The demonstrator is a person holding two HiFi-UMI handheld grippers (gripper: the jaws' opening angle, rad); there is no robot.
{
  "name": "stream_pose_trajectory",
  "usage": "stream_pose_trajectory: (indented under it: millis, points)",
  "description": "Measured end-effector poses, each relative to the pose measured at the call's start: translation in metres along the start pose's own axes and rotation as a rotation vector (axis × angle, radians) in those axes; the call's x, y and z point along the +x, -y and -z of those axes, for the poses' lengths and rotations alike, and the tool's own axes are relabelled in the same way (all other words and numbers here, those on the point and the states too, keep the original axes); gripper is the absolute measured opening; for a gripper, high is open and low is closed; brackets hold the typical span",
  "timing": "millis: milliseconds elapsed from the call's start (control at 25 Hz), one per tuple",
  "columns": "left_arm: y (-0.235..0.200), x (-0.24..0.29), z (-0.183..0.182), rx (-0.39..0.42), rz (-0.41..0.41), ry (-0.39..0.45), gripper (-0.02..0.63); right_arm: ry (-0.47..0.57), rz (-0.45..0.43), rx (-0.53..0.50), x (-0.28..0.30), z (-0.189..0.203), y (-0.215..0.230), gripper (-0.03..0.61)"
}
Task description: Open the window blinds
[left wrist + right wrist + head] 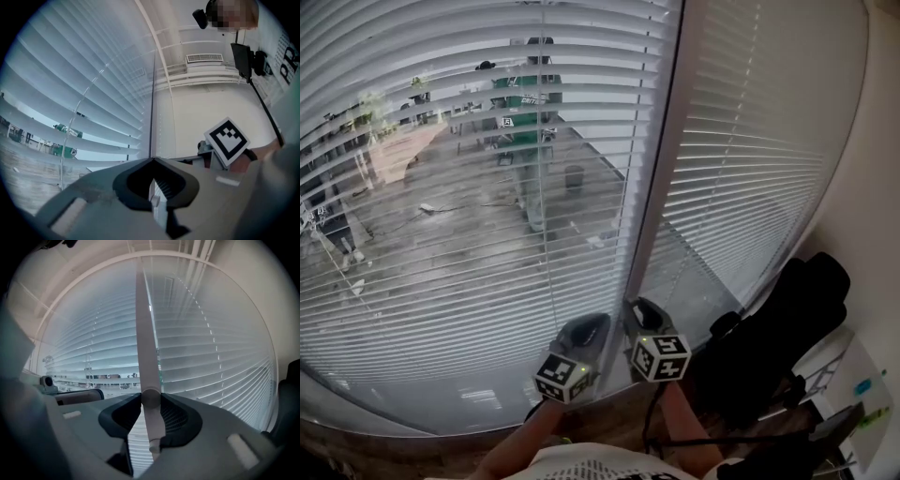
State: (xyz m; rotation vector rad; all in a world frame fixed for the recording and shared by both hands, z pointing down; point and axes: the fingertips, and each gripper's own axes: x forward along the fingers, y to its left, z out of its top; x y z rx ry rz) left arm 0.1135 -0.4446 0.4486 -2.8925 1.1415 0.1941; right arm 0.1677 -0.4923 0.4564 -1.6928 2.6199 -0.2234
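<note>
The right gripper [151,401] is clamping the tilt wand [144,333] between its jaws. The wand's long axis is running straight up from them, beside the mullion [661,187] at the right edge of the window blinds [469,216]. The left gripper [152,161] is hovering just beside, jaws together and apparently empty.

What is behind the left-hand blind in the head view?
Through its part-open slats: a grey planked floor, a green structure and a small dark bin. The slats hide strips of all this, so finer detail cannot be made out.
</note>
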Motion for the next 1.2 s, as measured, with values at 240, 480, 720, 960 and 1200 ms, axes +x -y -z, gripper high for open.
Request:
stream_pose_trajectory:
  millis: [240, 480, 720, 960, 1200]
  points:
    - [-0.001, 0.002, -0.002, 0.007, 0.004, 0.002, -0.008, -0.001, 0.011, -0.006, 0.000, -0.002, 0.000, 0.130]
    - [0.002, 0.004, -0.004, 0.008, 0.009, 0.006, -0.008, 0.001, 0.013, -0.020, 0.000, -0.001, -0.001, 0.130]
    - [0.003, 0.006, -0.001, 0.005, 0.010, -0.003, -0.008, 0.003, 0.012, -0.029, -0.001, -0.001, -0.002, 0.130]
    - [0.005, 0.009, -0.001, 0.003, 0.012, -0.003, -0.008, -0.001, 0.011, -0.044, -0.001, -0.001, -0.001, 0.132]
    - [0.007, 0.011, -0.001, 0.005, 0.015, -0.003, -0.008, 0.000, 0.009, -0.053, 0.000, -0.002, -0.001, 0.130]
